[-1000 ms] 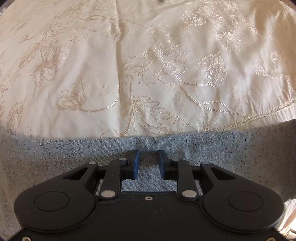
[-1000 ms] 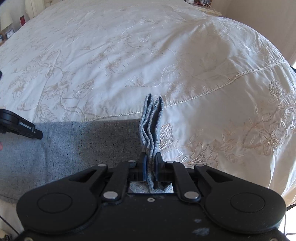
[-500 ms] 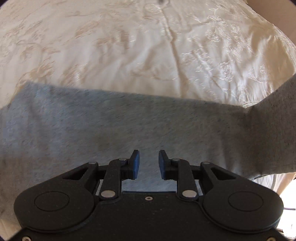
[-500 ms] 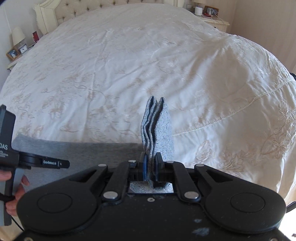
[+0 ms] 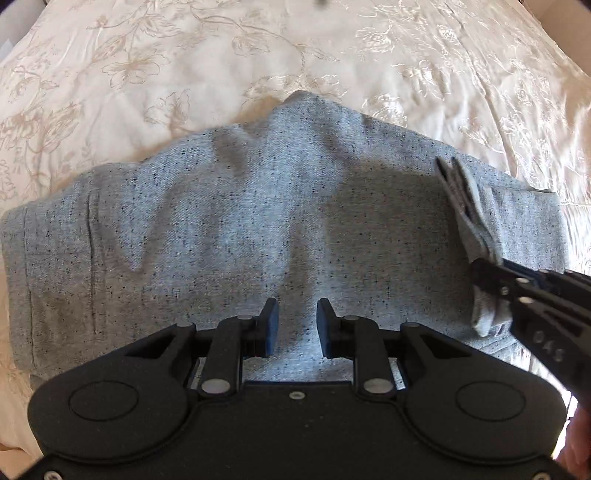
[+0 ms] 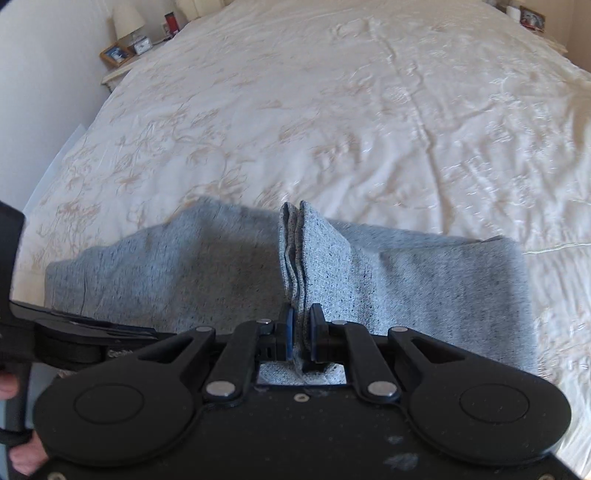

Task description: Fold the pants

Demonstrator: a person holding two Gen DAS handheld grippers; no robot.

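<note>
**PANTS POSITION AND GRIPPER STATE**

**1. Pants** (image 5: 258, 221)
- Grey with dark flecks.
- Laid as a wide band across the cream embroidered bedspread (image 5: 184, 55), close to its near edge.
- Doubled over at the right end, with a raised hump on the far edge near the middle.
- Marked by a stitched seam line at the left end.

**2. Left gripper** (image 5: 295, 325)
- Pointed steeply down over the near middle of the band.
- Set partly open, with a clear gap between the blue pads.
- Clamped on nothing; only flat grey cloth shows below, through the gap.
- Contact between fingertips and cloth: cannot tell.

**3. Right gripper** (image 6: 301, 332)
- Placed over the right end of the band, just beside the left gripper.
- Set narrow and opening at this moment, with a bunched edge of the pants between the pads and touching both.
- Gripped edge: several stacked layers, standing up past the fingertips above the flat band.
- More cloth gathered behind the pads, inside the gripper frame.

**4. Relative layout**
- Flat band under and ahead of both grippers, reaching further left than right.
- Pinched stack seen at the right side of the left wrist view, tilted toward the upper left.
- Far left corner of the right wrist view: a lamp (image 6: 127, 18) and a photo frame (image 6: 116, 53).
</note>
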